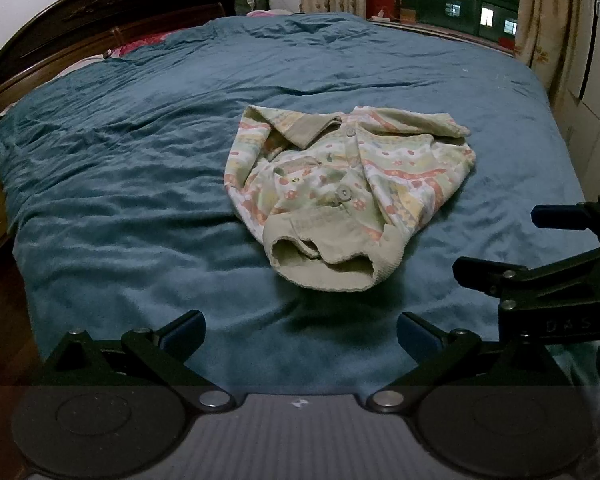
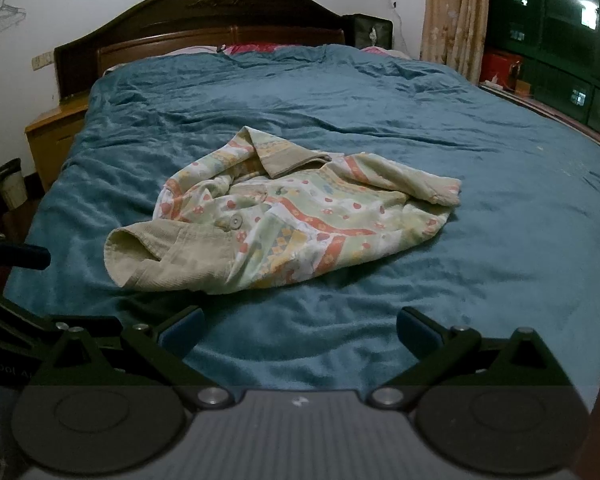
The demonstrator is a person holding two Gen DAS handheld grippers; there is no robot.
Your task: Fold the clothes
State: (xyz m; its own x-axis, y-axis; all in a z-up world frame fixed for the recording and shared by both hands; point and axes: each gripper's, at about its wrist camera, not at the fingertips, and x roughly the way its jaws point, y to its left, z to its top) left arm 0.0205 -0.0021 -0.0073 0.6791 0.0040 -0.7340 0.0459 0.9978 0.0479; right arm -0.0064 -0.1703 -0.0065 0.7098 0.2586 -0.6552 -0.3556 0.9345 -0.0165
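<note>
A small patterned jacket [image 1: 348, 184] with pale green, orange and white bands, a beige collar and beige ribbed cuffs lies crumpled on the blue bedspread [image 1: 140, 184]. It also shows in the right wrist view [image 2: 300, 224], with a ribbed cuff toward the near left. My left gripper [image 1: 300, 332] is open and empty, hovering short of the jacket's near cuff. My right gripper [image 2: 300, 332] is open and empty, short of the jacket's near edge. The right gripper also shows at the right edge of the left wrist view [image 1: 540, 248], beside the jacket.
The blue bedspread [image 2: 460, 128] covers a large bed with a dark wooden headboard [image 2: 204, 20]. A wooden nightstand [image 2: 52, 136] and a cup [image 2: 10, 182] stand at the left. Curtains [image 2: 452, 16] and a dark window [image 2: 552, 32] are at the right.
</note>
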